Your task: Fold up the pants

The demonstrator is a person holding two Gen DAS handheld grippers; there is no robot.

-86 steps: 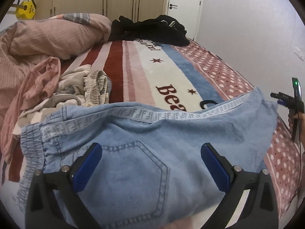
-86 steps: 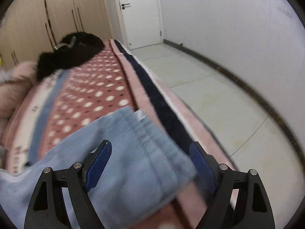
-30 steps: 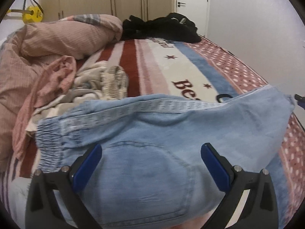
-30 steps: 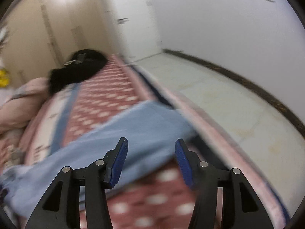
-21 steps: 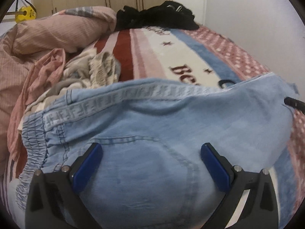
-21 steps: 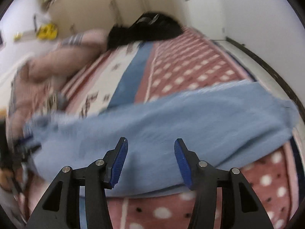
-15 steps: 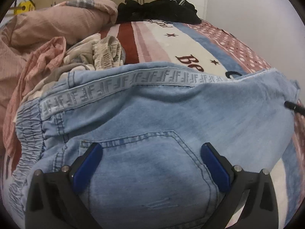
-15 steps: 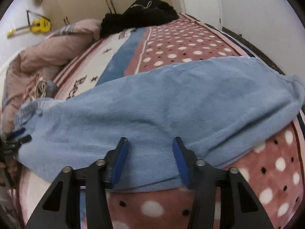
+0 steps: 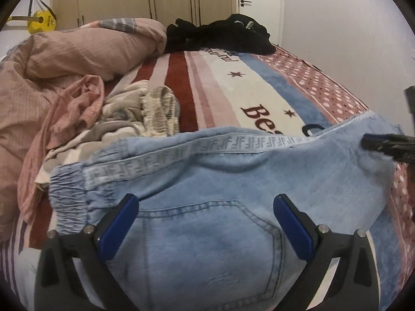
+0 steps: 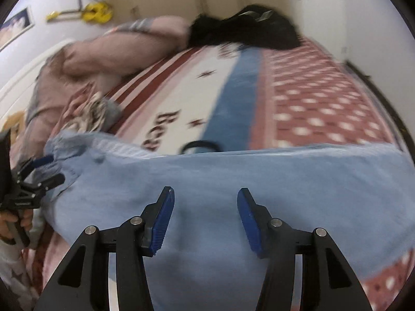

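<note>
Left wrist view, left to right: elastic waistband at lower left; back pocket at bottom centre, framed by left gripper, jaws wide apart, clamped on nothing. Pants, light denim, spread across bedspread, lower half of frame; long axis left-right, waist left, legs right.

Right wrist view: right gripper, bottom centre, jaws apart over leg cloth.

Advice: pinch matching edges, lift evenly, keep side seam straight.

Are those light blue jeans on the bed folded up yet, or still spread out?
Mostly spread out. The light blue denim pants lie lengthwise across the patterned blanket, back pocket and logo side stripe showing; whether the legs are doubled together, I cannot tell.
</note>
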